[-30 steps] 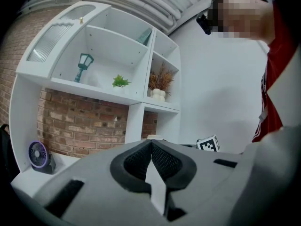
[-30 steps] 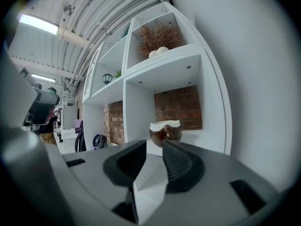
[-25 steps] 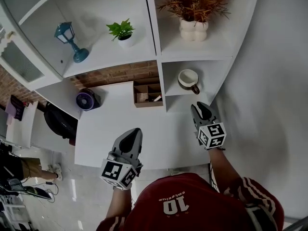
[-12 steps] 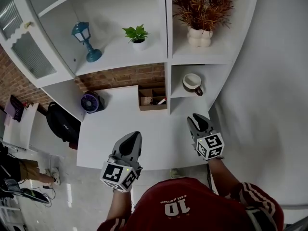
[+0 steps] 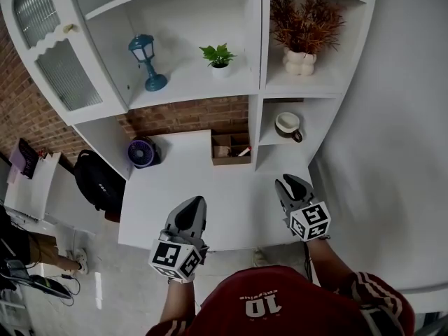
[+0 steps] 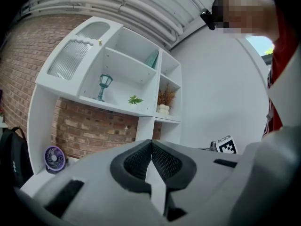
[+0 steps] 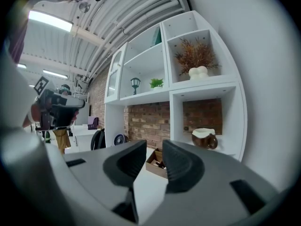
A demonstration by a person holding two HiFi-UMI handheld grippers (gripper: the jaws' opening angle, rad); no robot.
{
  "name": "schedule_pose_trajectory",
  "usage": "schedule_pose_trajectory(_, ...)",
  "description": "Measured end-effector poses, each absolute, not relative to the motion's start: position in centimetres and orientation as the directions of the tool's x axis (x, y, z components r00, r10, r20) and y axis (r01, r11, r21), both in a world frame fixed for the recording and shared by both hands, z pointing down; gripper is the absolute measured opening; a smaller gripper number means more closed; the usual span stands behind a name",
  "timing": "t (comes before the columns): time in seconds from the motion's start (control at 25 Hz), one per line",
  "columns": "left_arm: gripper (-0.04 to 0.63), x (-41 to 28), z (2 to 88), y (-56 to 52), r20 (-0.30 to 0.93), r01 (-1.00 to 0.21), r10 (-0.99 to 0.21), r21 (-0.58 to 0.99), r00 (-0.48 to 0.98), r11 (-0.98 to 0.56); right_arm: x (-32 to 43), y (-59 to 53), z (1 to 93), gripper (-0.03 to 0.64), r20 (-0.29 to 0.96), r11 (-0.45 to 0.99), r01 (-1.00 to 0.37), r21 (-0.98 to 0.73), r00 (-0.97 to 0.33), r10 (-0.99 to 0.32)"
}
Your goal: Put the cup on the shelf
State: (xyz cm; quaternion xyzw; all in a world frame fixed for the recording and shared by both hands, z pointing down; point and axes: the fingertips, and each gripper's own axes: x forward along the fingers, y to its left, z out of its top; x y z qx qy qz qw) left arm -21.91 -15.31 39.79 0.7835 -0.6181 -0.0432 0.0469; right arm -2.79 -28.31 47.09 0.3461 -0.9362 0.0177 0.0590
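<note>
The brown and cream cup [image 5: 288, 124] stands upright in the lower right compartment of the white shelf unit [image 5: 259, 93]; it also shows in the right gripper view, cup [image 7: 205, 138]. My right gripper [image 5: 288, 184] hovers over the white desk below that compartment, apart from the cup, its jaws open by a narrow gap and empty [image 7: 154, 145]. My left gripper [image 5: 194, 203] is over the desk's near part, jaws shut with nothing between them [image 6: 151, 142].
A small wooden box [image 5: 231, 149] sits on the desk [image 5: 175, 187] against the brick back wall, a purple fan [image 5: 143, 152] to its left. Upper shelves hold a teal lantern [image 5: 147, 61], a small green plant [image 5: 219, 56] and a vase of dried plants [image 5: 302, 61]. A black backpack [image 5: 101, 180] lies left.
The right gripper has drawn back from the cup's compartment toward the desk's near edge. The head view has shifted, showing more of the shelf. The left gripper has hardly moved.
</note>
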Motion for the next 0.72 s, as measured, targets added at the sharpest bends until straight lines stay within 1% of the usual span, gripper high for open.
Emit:
schedule_pose_trajectory(0.32, 0.002, -22.3, 39.3, -12.8, -0.025, -0.954, -0.961, 0.123, 0.274, -0.275, -3.5, -24.0, 44.9, 0.095, 0.092, 0.755, -0.655, 0.008, -0.752, -0.653)
schedule_pose_trajectory(0.72, 0.002, -21.0, 40.4, -8.1, -0.023, -0.927, -0.936, 0.128, 0.352, -0.352, -2.2, -16.9, 45.0, 0.095, 0.1, 0.729, -0.685, 0.001, -0.725, -0.682)
